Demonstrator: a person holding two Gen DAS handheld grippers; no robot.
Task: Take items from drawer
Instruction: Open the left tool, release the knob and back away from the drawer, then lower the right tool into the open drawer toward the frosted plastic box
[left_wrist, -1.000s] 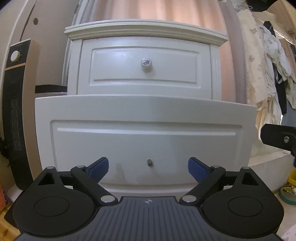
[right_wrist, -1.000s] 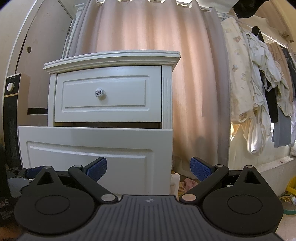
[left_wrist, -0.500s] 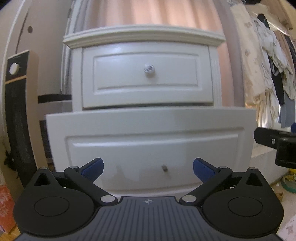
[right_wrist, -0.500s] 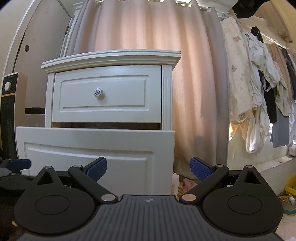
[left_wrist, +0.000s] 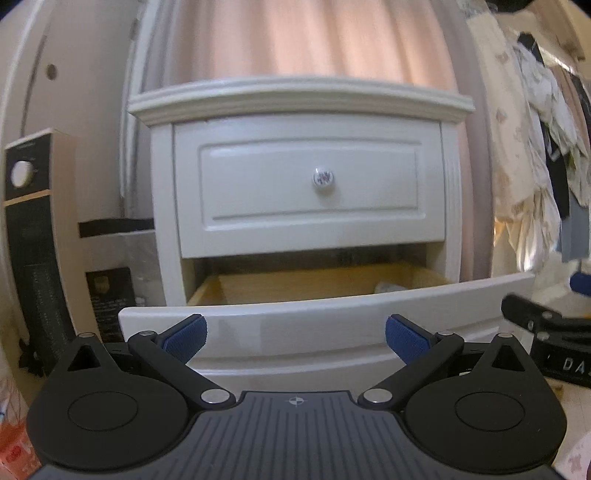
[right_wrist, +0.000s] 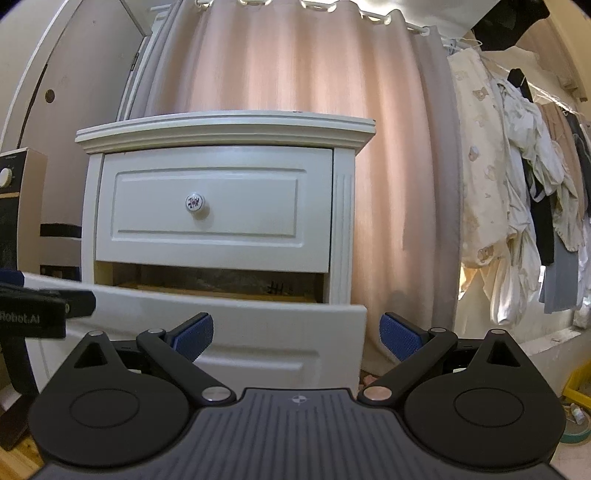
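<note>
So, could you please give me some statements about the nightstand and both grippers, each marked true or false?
1. The bottom drawer is pulled out. True.
2. The top drawer is open too. False: it sits shut.
3. The left gripper holds a white item. False: its jaws are wide apart and empty.
4. The right gripper is open. True.
5. The top drawer's round knob is missing. False: it is in place.

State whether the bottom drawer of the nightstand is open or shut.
Open. The bottom drawer is pulled forward from the nightstand, showing its wooden inside; the top drawer sits shut.
</note>
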